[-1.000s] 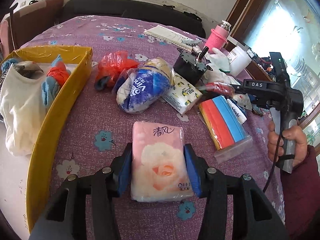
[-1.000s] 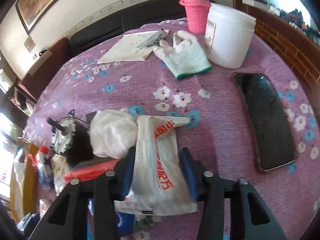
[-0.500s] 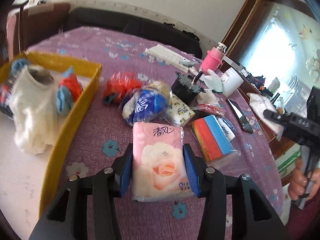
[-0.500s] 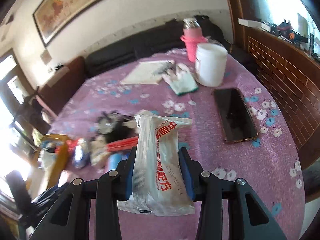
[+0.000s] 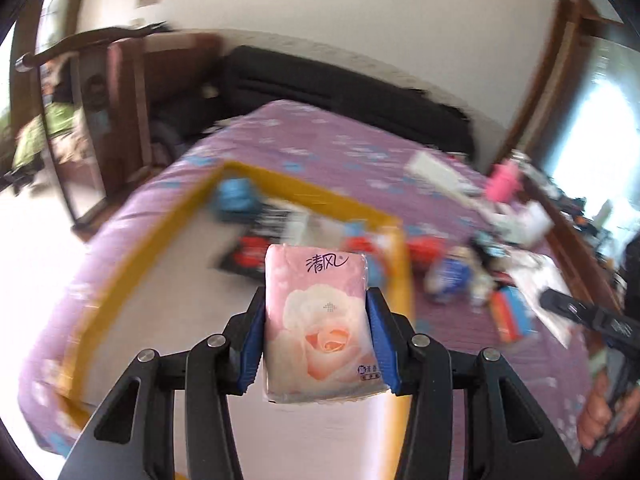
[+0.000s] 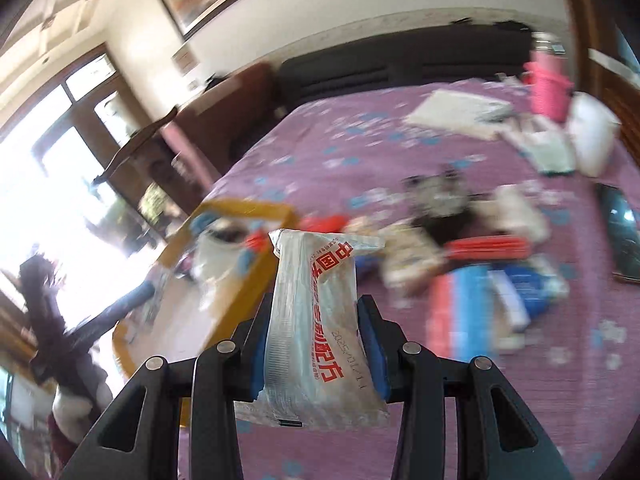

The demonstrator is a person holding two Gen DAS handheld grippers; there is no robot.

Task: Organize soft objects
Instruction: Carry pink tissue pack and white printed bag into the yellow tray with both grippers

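Where the purple-clothed table (image 5: 328,148) carries the yellow box (image 5: 120,280) at its left edge, box lies ahead-left of both loads; left gripper (image 5: 316,340) nearer, clamped on pink tissue pack (image 5: 320,320); right gripper (image 6: 316,344) clamped on white packet (image 6: 316,320), both long axes pointing forward along the fingers

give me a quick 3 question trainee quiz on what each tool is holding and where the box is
1. What does the left tool hold?
2. True or false: the right tool is empty.
3. In the right wrist view, the yellow box lies: A) left of the held white packet B) right of it C) out of view

Key: 1. A pink tissue pack with a rose print. 2. False, it grips the white packet with red lettering. 3. A
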